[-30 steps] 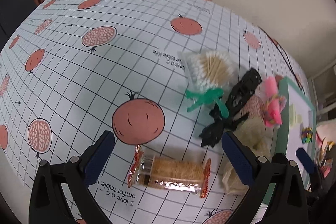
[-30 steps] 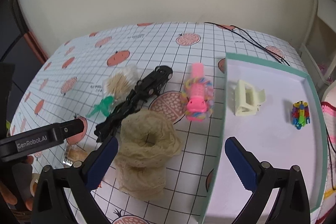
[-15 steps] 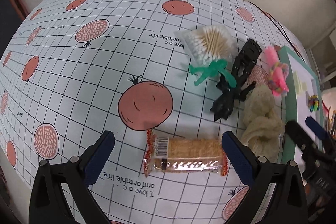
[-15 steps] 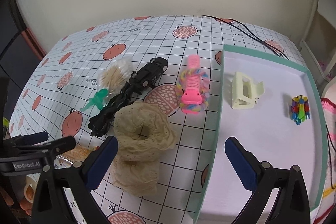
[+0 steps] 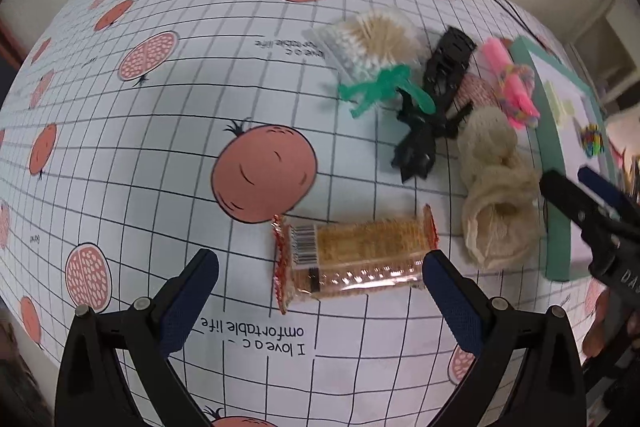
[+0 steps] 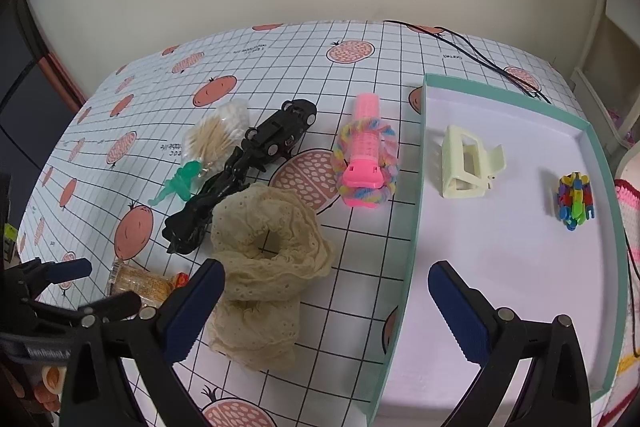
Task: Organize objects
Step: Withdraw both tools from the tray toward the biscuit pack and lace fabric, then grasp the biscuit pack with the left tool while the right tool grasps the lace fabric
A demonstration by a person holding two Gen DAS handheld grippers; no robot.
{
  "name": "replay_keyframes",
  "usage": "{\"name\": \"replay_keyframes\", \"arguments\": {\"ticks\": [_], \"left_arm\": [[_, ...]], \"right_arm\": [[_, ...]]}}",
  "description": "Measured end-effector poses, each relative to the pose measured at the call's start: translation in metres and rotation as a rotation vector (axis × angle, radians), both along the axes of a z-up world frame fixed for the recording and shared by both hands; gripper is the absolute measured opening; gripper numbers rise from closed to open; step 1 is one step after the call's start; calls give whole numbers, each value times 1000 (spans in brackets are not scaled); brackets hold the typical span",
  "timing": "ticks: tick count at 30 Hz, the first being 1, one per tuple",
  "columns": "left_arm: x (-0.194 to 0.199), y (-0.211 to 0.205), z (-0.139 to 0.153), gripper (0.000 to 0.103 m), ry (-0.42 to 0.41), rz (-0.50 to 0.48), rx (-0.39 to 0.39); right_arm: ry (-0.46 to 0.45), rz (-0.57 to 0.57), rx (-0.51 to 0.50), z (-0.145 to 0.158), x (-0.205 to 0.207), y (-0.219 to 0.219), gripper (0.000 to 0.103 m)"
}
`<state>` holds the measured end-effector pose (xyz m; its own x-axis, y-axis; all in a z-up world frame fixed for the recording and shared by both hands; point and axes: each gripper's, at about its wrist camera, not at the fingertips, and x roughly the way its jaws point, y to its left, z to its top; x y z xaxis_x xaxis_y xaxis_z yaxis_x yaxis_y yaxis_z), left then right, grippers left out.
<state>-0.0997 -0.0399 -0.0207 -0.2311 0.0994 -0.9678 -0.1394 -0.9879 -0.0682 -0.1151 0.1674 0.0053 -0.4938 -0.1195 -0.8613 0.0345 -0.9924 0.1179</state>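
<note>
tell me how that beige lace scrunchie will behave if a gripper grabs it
The beige lace scrunchie lies in soft, slumped folds, so it will probably squash between the fingers and droop when lifted. Its thin holed fabric suggests it is light and might snag rather than slip.

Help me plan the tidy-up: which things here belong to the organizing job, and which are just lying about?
Job:
tray
claw clip
colourful clips
pink roller
beige scrunchie
black clip
green figure
cotton swabs
snack pack

Lying about:
black cable
tablecloth
</note>
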Motion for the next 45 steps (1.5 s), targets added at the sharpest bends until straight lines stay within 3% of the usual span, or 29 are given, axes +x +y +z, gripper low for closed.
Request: {"name": "replay_keyframes", "arguments": {"ticks": [7, 16, 21, 34, 38, 45], "left_arm": [[7, 19, -7, 102, -19, -93, -63], [3, 30, -13, 102, 18, -89, -167], [-2, 33, -10, 102, 42, -55, -155], [6, 48, -6, 101, 101, -76, -194], [0, 39, -13, 86, 92, -87, -186], [-1, 41, -16, 82, 78, -82, -184]], "right_arm": [[-7, 2, -9, -1, 0, 0, 103], [-16, 12, -17, -3, -2, -7, 103], [-25, 23, -12, -6, -3, -15, 103], [-66, 36, 3, -18, -8, -27, 103], [-80, 55, 21, -22, -9, -35, 103], [-103, 57, 24, -26, -12, -39, 101]]}}
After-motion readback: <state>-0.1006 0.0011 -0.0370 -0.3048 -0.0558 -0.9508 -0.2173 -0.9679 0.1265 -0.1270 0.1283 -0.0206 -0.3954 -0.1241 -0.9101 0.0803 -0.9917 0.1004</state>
